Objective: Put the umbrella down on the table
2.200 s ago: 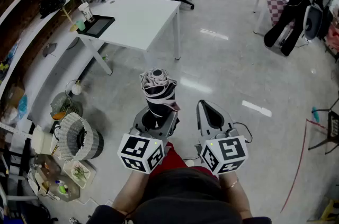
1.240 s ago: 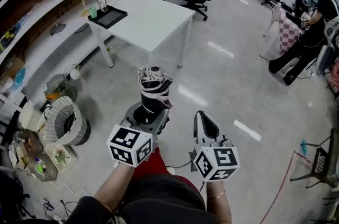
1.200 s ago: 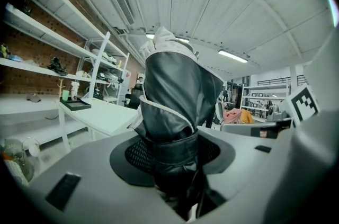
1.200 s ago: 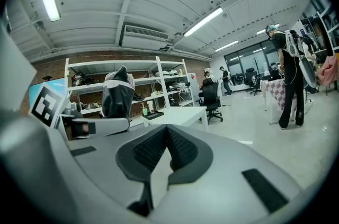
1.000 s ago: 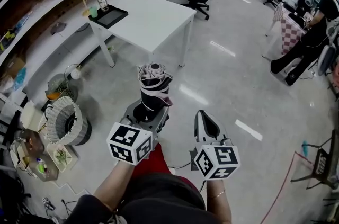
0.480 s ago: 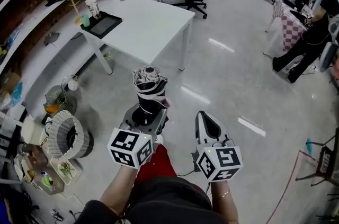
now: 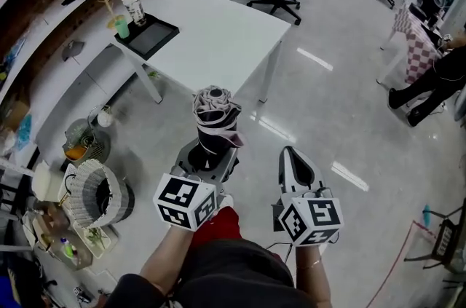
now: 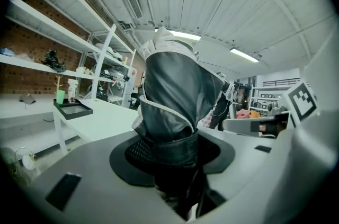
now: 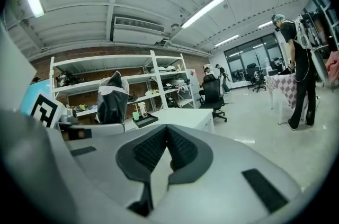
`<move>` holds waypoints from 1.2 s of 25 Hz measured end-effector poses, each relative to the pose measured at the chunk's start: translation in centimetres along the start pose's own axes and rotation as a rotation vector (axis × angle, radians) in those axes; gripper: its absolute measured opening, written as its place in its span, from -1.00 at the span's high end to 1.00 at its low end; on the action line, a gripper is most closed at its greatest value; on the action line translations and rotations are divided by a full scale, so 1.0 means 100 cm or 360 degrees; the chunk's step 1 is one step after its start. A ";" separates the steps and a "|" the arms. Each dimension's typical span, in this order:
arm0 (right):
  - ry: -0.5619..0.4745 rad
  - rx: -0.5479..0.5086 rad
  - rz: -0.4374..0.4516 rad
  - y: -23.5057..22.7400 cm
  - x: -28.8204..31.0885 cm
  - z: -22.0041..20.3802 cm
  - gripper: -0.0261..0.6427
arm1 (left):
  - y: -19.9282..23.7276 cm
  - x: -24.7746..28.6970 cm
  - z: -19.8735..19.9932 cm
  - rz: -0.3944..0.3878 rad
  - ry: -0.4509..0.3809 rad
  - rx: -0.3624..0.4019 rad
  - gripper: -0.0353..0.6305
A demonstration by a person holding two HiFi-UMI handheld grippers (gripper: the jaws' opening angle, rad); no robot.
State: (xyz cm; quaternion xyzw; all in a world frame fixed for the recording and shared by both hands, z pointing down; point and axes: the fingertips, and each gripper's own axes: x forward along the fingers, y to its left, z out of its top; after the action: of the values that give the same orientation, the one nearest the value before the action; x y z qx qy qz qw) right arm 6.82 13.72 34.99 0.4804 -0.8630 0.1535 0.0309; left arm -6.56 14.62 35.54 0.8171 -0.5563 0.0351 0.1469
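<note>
**Colleague:** Where are you with it?

**Operator:** Going left to right: the dark tray (image 7: pixel 149 38) with a tall cup (image 7: pixel 133 7) sits at the left end of the white counter (image 7: pixel 226 44). The rest of that top is bare, so I have room. My left tongs (image 7: pixel 209 159) are closed round the lower part of the folded umbrella (image 7: pixel 216 121). The jaws stand fairly wide because the bundle is thick, and in the left gripper view the black fabric fills the gap between the pads. The umbrella stands nearly upright out of them, gathered tip uppermost.

**Colleague:** Is it over the counter yet?

**Operator:** No. In the head view it hangs over the floor (image 7: pixel 328 117), short of the counter's near corner and touching nothing but my tongs. I'd say the pick-up is done and the carry is under way, while the setting-down has not begun.

**Colleague:** And your other hand?

**Operator:** The right tongs (image 7: pixel 294 156) are beside the left, apart from the umbrella. Their jaws are pressed together with nothing between them, which the right gripper view shows plainly.

**Colleague:** What's left, then?

**Operator:** As I judge it, I must bring the umbrella in over the near edge, lay it on the bare part clear of the tray, and open the left tongs. It may roll once it is free, so I'd set it well in from the edge.
</note>
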 end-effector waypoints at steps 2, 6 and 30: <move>0.0007 -0.0006 -0.0002 0.002 0.025 0.005 0.87 | 0.020 0.013 0.005 -0.0007 0.0004 -0.0012 0.30; 0.0031 -0.0004 -0.0026 0.000 0.067 0.011 0.87 | 0.055 0.035 0.014 -0.0012 0.0016 -0.0034 0.30; 0.0089 -0.0030 -0.0111 0.009 0.176 0.023 0.87 | 0.159 0.086 0.040 -0.0025 -0.0002 -0.0096 0.30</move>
State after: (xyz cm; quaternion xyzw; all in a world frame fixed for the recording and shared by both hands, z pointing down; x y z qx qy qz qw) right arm -3.16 -0.97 36.10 0.5053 -0.8460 0.1575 0.0647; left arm -18.37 0.42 36.78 0.8168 -0.5507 0.0166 0.1715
